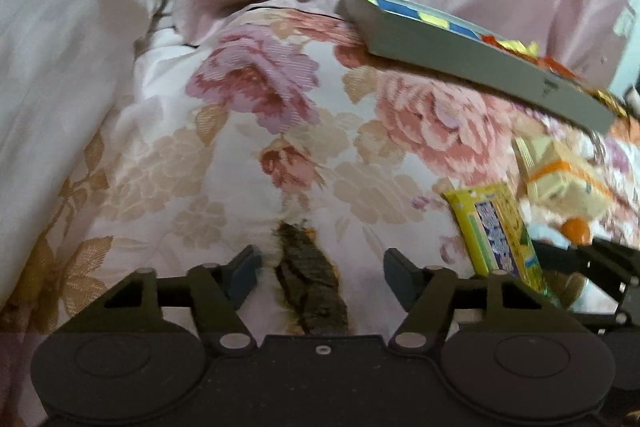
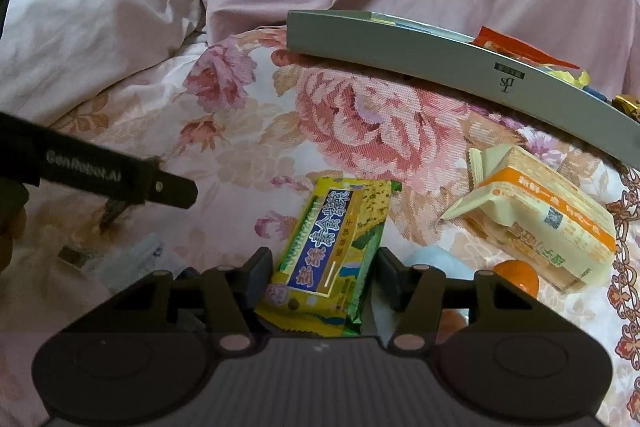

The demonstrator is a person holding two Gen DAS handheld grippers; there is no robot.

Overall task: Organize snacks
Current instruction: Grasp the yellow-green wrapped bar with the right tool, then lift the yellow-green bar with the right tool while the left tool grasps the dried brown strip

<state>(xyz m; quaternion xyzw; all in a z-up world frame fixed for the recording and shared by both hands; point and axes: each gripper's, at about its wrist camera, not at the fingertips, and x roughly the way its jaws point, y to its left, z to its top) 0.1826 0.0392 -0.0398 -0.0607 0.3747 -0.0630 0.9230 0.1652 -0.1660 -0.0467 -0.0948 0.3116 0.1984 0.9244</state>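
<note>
My right gripper (image 2: 322, 273) is shut on a yellow and green biscuit packet (image 2: 334, 251), holding it by its near end above the floral bedcover. The same packet shows in the left wrist view (image 1: 496, 231) at the right. My left gripper (image 1: 322, 269) is open and empty over a dark brown stain (image 1: 308, 287) on the cover. It appears in the right wrist view as a black arm at the left. A grey box tray (image 2: 460, 67) holding wrapped snacks lies at the back right; it also shows in the left wrist view (image 1: 472, 59). A cream and orange cracker pack (image 2: 540, 215) lies in front of the tray.
A small orange round thing (image 2: 518, 277) sits by the cracker pack. Crumpled pink and white bedding (image 2: 120, 27) rises at the back and left. A clear wrapper (image 2: 136, 259) lies at the lower left.
</note>
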